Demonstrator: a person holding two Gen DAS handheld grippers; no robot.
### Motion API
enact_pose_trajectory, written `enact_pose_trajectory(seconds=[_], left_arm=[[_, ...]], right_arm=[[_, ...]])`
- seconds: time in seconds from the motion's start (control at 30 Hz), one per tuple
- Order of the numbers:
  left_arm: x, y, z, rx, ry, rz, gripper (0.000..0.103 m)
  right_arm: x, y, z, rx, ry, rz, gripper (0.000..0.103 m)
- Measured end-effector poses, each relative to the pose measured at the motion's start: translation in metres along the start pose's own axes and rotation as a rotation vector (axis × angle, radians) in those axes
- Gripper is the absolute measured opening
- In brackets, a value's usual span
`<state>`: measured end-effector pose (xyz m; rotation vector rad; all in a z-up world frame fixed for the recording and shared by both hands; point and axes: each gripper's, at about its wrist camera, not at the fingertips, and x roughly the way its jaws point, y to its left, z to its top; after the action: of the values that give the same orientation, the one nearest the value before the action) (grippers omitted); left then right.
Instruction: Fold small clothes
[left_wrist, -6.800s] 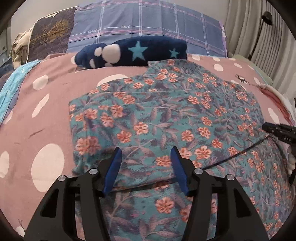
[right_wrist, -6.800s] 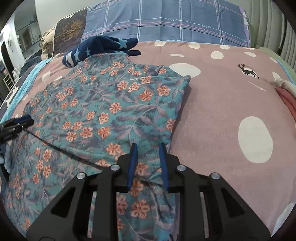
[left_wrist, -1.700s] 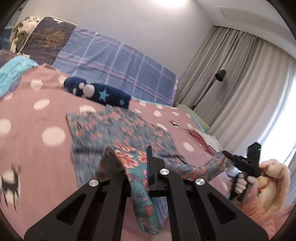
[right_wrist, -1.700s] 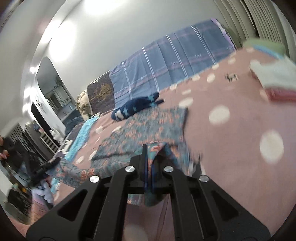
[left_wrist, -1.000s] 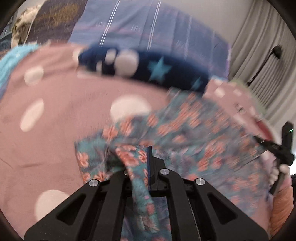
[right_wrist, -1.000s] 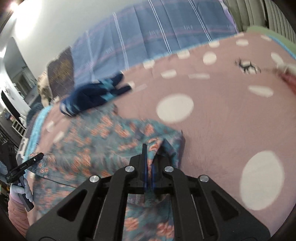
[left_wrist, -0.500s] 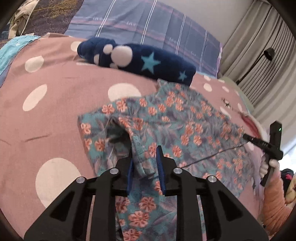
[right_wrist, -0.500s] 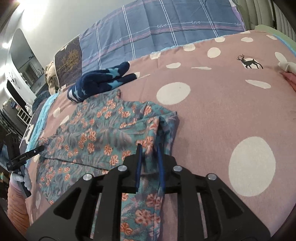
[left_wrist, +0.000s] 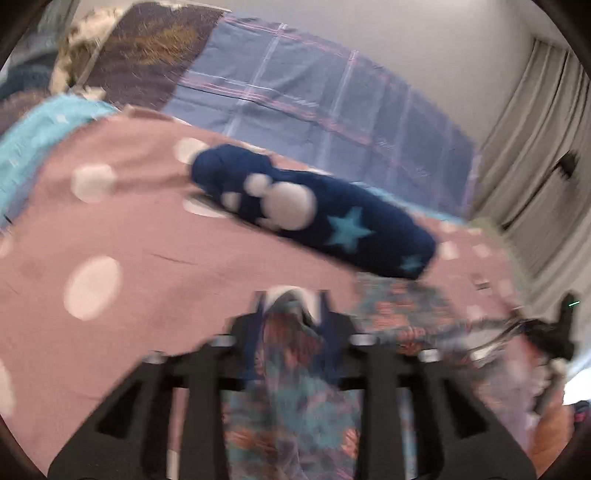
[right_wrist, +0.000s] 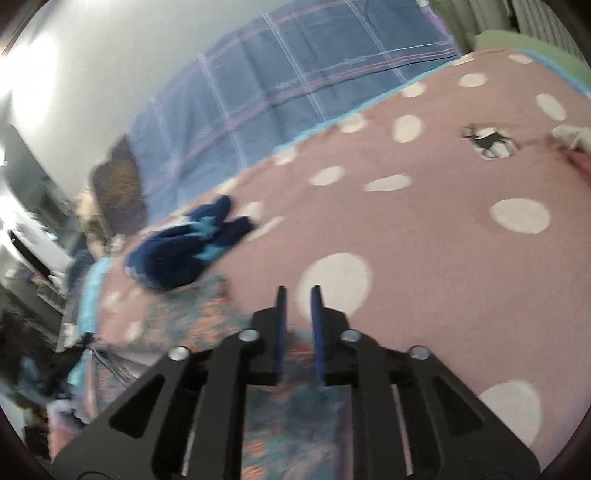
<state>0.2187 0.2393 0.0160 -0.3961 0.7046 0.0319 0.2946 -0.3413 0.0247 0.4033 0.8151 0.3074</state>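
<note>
Here the left gripper (left_wrist: 293, 314) has its two blue fingers (left_wrist: 255, 325) a narrow way apart, with a bunch of the floral garment (left_wrist: 291, 406) standing up between them; blur hides whether they press on it. The right gripper (right_wrist: 298, 325) holds its fingers (right_wrist: 280, 332) parted by a small gap, and pink bedspread (right_wrist: 424, 258) shows through that gap at the tips. Cloth (right_wrist: 291, 413) lies beneath its frame, but whether any is pinched cannot be told.

The garment is one piece, teal with orange-pink flowers and grey leaves. It lies on the near part of the bed, rumpled, running from under the left gripper off to the right, where the other hand-held tool (left_wrist: 550, 332) shows dark and blurred.

Beyond it, touching or just past its far edge, lies one navy plush piece (left_wrist: 314, 221) with white spots and pale blue stars. The bedspread (left_wrist: 110, 229) is pink with many white dots and one small deer print (right_wrist: 487, 142). At the far end stand one blue checked pillow (left_wrist: 314, 103) and one brown pillow (left_wrist: 147, 51) to its left. Grey curtains (left_wrist: 535, 166) hang at the far right.
</note>
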Motion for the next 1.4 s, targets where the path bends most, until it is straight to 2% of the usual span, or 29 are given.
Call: enact_pose_trajectory(seconds=[0.03, 0.07, 0.13, 0.23, 0.37, 0.47, 0.5, 0.53, 0.57, 0.63, 0.77, 0.83, 0.9, 1.0, 1.07, 1.13, 1.2, 1.3, 1.4], left_arm=[[0.003, 0.001, -0.001, 0.021, 0.013, 0.030, 0.047], [0.004, 0.004, -0.002, 0.029, 0.026, 0.023, 0.049], [0.006, 0.010, -0.006, 0.034, 0.045, 0.022, 0.058], [0.020, 0.018, -0.011, 0.034, 0.116, 0.000, 0.059], [0.053, 0.019, -0.015, 0.022, 0.234, -0.012, 0.059], [0.067, 0.013, -0.008, 0.030, 0.245, -0.023, 0.059], [0.069, 0.011, -0.005, 0.030, 0.245, -0.036, 0.043], [0.072, 0.009, -0.002, 0.026, 0.247, -0.061, 0.014], [0.072, 0.007, 0.000, 0.017, 0.245, -0.085, 0.006], [0.059, -0.004, 0.003, 0.052, 0.180, -0.105, 0.006], [0.012, -0.021, 0.012, 0.108, 0.024, -0.163, 0.006], [-0.004, -0.025, 0.022, 0.124, -0.034, -0.155, 0.006], [-0.004, -0.026, 0.033, 0.145, -0.060, -0.102, 0.006], [0.024, -0.020, 0.045, 0.150, -0.024, -0.034, 0.007], [0.053, -0.016, 0.045, 0.151, 0.037, 0.008, 0.007], [0.084, -0.008, 0.036, 0.163, 0.132, 0.054, 0.008], [0.108, -0.007, 0.021, 0.199, 0.211, 0.104, 0.011], [0.100, -0.006, 0.015, 0.211, 0.187, 0.088, 0.016], [0.070, 0.000, 0.016, 0.191, 0.153, 0.071, 0.022]], right_arm=[[0.000, -0.001, -0.002, -0.012, 0.003, 0.010, 0.025], [-0.001, -0.003, -0.004, -0.036, 0.001, 0.013, 0.032], [0.001, -0.005, -0.007, -0.085, 0.009, 0.000, 0.037], [0.017, -0.007, -0.010, -0.119, 0.073, 0.002, 0.039], [0.041, 0.002, -0.010, -0.172, 0.136, -0.003, 0.046], [0.058, 0.005, -0.004, -0.165, 0.169, 0.023, 0.052], [0.064, 0.006, -0.002, -0.160, 0.173, 0.020, 0.051], [0.069, 0.008, -0.001, -0.164, 0.177, 0.024, 0.044], [0.070, 0.011, 0.000, -0.173, 0.177, 0.036, 0.008], [0.061, 0.017, 0.001, -0.180, 0.136, 0.039, 0.004], [0.009, 0.031, 0.010, -0.189, -0.025, 0.135, 0.004], [-0.003, 0.034, 0.019, -0.186, -0.064, 0.153, 0.004], [-0.001, 0.037, 0.030, -0.188, -0.078, 0.136, 0.004], [0.033, 0.036, 0.041, -0.188, -0.031, 0.079, 0.005], [0.069, 0.028, 0.042, -0.163, 0.040, 0.038, 0.006], [0.104, 0.017, 0.035, -0.135, 0.125, -0.015, 0.007], [0.117, 0.011, 0.025, -0.134, 0.148, -0.042, 0.011], [0.103, 0.005, 0.020, -0.117, 0.121, -0.019, 0.014], [0.066, 0.001, 0.012, -0.146, 0.093, -0.035, 0.020]])
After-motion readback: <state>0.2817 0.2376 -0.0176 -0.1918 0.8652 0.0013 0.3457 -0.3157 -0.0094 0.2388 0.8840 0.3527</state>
